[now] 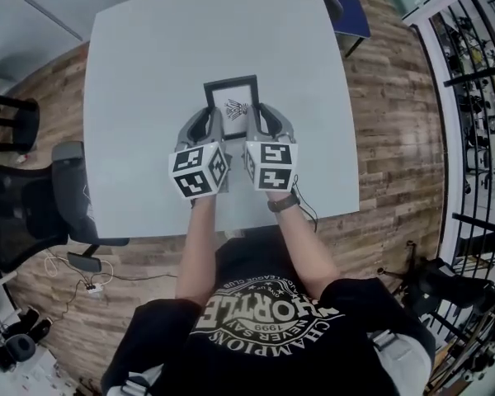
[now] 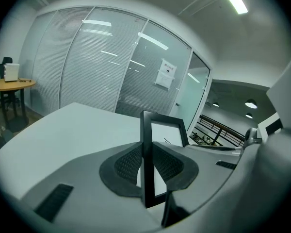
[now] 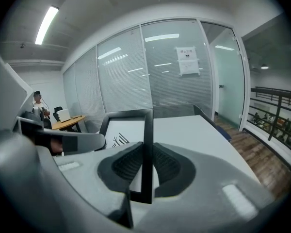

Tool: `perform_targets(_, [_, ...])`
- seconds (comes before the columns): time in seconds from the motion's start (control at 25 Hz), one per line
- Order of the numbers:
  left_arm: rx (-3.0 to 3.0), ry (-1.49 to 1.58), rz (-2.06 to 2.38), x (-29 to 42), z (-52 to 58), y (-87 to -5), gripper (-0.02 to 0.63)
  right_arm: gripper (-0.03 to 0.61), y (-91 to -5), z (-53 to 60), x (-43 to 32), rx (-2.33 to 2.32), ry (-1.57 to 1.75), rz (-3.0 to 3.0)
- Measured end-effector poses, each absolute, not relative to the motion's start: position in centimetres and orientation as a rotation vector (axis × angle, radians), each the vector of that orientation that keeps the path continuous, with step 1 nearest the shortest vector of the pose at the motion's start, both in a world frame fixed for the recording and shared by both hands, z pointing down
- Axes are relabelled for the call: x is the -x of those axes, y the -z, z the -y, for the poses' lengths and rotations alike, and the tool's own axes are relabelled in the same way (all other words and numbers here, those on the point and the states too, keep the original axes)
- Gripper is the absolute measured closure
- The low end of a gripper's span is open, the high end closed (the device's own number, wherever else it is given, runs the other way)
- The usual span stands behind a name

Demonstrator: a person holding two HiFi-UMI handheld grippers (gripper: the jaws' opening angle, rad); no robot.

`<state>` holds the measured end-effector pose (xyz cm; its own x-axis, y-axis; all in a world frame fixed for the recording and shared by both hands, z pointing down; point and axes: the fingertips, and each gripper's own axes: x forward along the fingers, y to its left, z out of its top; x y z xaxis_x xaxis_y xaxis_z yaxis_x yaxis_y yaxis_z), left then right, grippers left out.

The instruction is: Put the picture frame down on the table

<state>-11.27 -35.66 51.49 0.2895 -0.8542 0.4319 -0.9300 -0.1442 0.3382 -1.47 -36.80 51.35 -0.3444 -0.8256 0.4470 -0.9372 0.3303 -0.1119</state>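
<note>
A black picture frame (image 1: 233, 106) with a white print and a small dark drawing is held over the light grey table (image 1: 148, 73). My left gripper (image 1: 212, 127) is shut on its left side bar, my right gripper (image 1: 261, 125) on its right side bar. In the left gripper view the frame (image 2: 148, 159) stands edge-on between the textured pads (image 2: 128, 164). The right gripper view shows the frame (image 3: 147, 154) clamped the same way, with the drawing visible to the left. Whether the frame touches the table I cannot tell.
A black office chair (image 1: 41, 200) stands at the table's left edge and a blue chair (image 1: 351, 15) at its far right corner. Black railing (image 1: 470, 97) runs along the right. A round wooden side table (image 2: 12, 84) stands far left. Glass walls lie beyond.
</note>
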Motion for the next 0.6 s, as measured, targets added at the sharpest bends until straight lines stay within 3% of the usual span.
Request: perform_targets(0.6, [-1.873, -0.289, 1.492, 11.7, 41.1, -62.5, 0.541, 0.516, -62.2, 42.0, 2.0, -1.499, -0.680, 2.133])
